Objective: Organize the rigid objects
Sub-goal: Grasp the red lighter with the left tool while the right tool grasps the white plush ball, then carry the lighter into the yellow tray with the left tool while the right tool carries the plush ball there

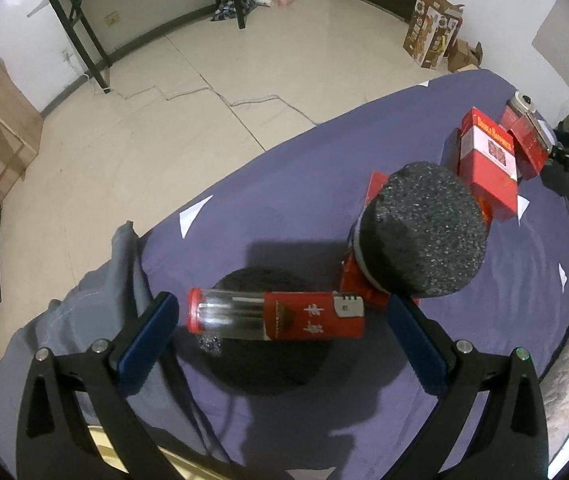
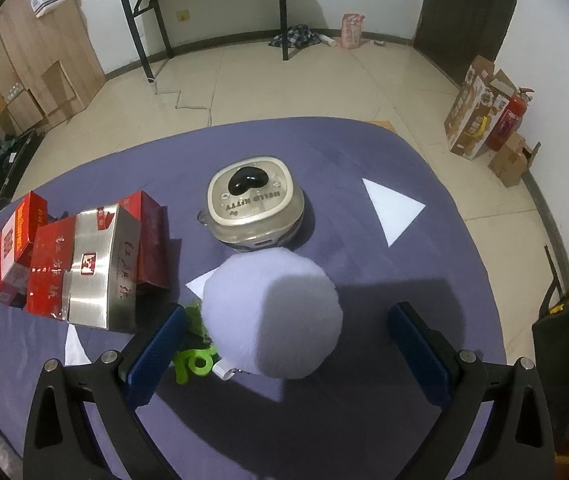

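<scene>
In the left wrist view a red tube [image 1: 276, 316] with a clear section lies sideways on a black round pad [image 1: 268, 364]. My left gripper [image 1: 284, 332] is open, its blue fingers either side of the tube's ends and apart from them. A black foam cylinder [image 1: 420, 232] stands just right of it, partly over a flat red box [image 1: 354, 280]. In the right wrist view my right gripper [image 2: 288, 344] is open around a pale fuzzy cylinder [image 2: 276, 312] without touching it. A green plastic piece [image 2: 194, 362] lies by the left finger.
Red and silver boxes [image 2: 100, 268] are grouped at the left, and a Hello Kitty container [image 2: 256, 204] sits beyond the pale cylinder. More red boxes [image 1: 488, 164] stand behind the black foam. White triangle markers [image 2: 394, 208] lie on the purple cloth [image 2: 384, 280]. Its edge drops to the floor.
</scene>
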The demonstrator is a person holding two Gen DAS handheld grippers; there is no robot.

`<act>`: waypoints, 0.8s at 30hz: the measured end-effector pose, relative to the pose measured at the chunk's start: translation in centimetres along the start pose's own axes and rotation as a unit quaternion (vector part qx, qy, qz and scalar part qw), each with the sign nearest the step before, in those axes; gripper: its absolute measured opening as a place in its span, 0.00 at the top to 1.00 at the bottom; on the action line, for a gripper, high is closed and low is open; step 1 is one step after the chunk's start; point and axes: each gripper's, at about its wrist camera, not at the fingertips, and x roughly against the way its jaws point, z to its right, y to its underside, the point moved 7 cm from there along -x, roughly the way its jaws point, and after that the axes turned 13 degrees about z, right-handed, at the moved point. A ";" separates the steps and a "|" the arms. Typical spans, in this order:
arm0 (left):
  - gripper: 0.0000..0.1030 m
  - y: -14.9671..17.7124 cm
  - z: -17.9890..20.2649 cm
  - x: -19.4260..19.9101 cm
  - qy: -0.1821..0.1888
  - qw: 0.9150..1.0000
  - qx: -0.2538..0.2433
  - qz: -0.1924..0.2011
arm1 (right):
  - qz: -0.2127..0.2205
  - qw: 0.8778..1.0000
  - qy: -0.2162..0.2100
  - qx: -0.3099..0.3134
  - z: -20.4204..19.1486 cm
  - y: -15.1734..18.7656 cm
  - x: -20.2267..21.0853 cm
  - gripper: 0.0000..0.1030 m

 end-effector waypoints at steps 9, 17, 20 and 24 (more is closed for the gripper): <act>0.19 -0.1 -1.6 0.5 0.006 0.998 0.054 0.028 | 0.024 1.000 -0.004 0.018 -1.3 1.0 0.3 0.30; 0.20 0.3 -2.1 1.1 0.009 0.995 0.086 0.042 | 0.031 0.999 -0.013 0.006 -0.8 2.2 1.1 0.48; 0.20 0.4 -2.6 1.5 0.001 0.994 0.095 0.051 | 0.035 0.999 -0.016 -0.003 -0.5 2.4 1.3 0.51; 0.20 0.4 -2.6 2.0 -0.008 0.994 0.098 0.049 | 0.036 0.999 -0.017 -0.011 0.0 2.6 1.6 0.51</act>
